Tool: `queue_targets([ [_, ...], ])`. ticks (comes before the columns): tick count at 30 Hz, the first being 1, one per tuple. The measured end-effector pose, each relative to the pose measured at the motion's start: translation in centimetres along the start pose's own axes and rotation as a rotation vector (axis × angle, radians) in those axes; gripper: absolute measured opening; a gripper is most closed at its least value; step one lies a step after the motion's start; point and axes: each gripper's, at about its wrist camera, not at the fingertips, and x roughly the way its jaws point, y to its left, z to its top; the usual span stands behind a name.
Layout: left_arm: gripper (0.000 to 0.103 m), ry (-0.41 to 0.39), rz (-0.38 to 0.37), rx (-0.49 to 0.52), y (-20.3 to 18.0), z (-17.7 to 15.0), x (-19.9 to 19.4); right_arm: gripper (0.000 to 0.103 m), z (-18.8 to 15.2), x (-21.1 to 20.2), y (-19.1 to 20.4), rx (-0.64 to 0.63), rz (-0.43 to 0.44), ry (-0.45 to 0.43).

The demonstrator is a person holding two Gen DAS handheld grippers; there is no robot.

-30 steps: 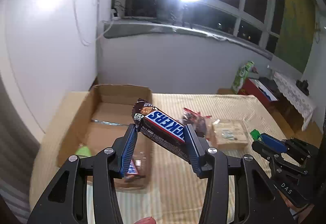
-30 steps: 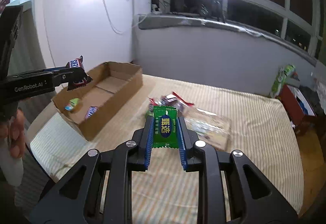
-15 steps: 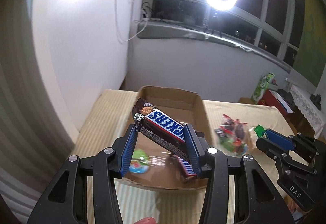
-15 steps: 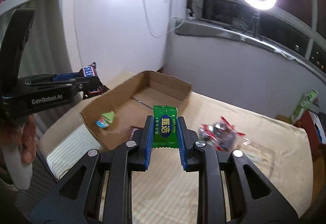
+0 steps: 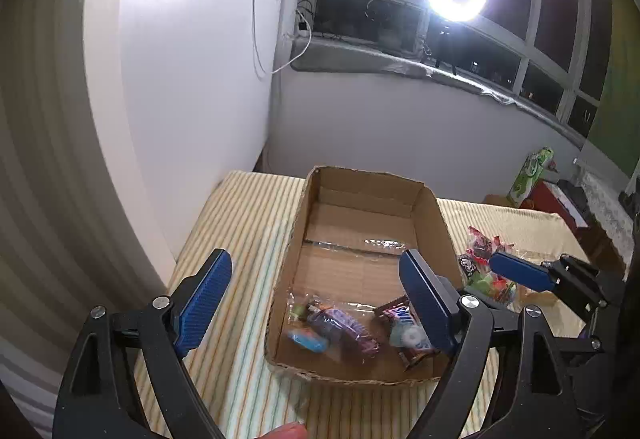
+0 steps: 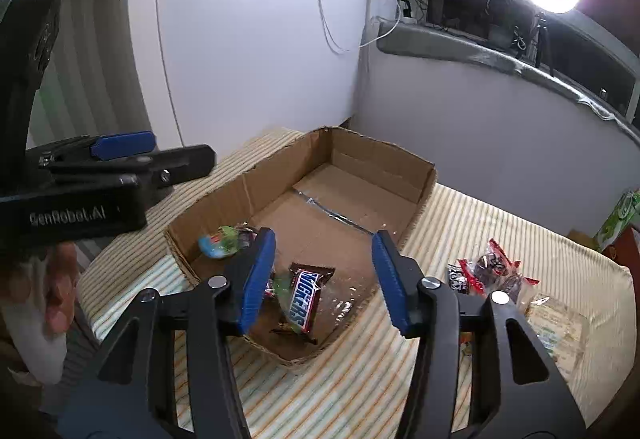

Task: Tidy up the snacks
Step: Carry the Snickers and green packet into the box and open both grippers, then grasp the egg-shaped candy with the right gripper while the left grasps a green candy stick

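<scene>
Right wrist: both grippers (image 6: 324, 275) spread wide over box (image 6: 412, 175).

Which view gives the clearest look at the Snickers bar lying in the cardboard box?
The right wrist view: the Snickers bar lies between the open right claw fingers, its logo readable, inside the cardboard box. In the left wrist view, the bar is blurred and partly hidden behind a finger of the left claw.

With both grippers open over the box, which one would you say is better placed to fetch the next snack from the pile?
The right gripper, probably. It is empty, and the pile lies on its side of the box, just beside its fingers; the left gripper would have to cross the box.
</scene>
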Motion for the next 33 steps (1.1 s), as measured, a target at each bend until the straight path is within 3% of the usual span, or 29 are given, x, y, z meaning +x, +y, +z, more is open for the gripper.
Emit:
queue_targets([
  [4,0.086,0.0,0.001,-0.01,0.0,0.2,0.0,0.053,-1.0,-1.1,-3.1,0.047,-0.062,0.001],
  [8,0.086,0.004,-0.033,0.012,-2.0,0.3,0.0,0.053,-3.9,-1.3,-7.9,0.146,-0.115,0.06],
  [11,0.086,0.011,-0.076,0.037,-4.4,0.2,0.0,0.053,-6.5,-0.7,-10.7,0.219,-0.09,0.124],
  [17,0.086,0.065,-0.163,0.099,-10.3,-1.2,1.0,0.053,-9.9,1.2,-12.2,0.212,-0.024,0.176],
  [21,0.086,0.11,-0.216,0.088,-12.2,-2.5,1.8,0.052,-10.3,2.9,-14.9,0.264,0.077,0.176],
  [25,0.086,0.174,-0.26,0.056,-13.3,-3.5,3.0,0.051,-10.5,3.0,-16.3,0.264,0.111,0.178],
  [29,0.086,0.197,-0.298,0.048,-14.6,-3.8,3.6,0.049,-10.6,3.1,-16.0,0.246,0.092,0.185],
  [33,0.086,0.228,-0.382,0.016,-15.6,-4.0,5.1,0.049,-10.0,4.5,-15.7,0.224,0.079,0.21],
])
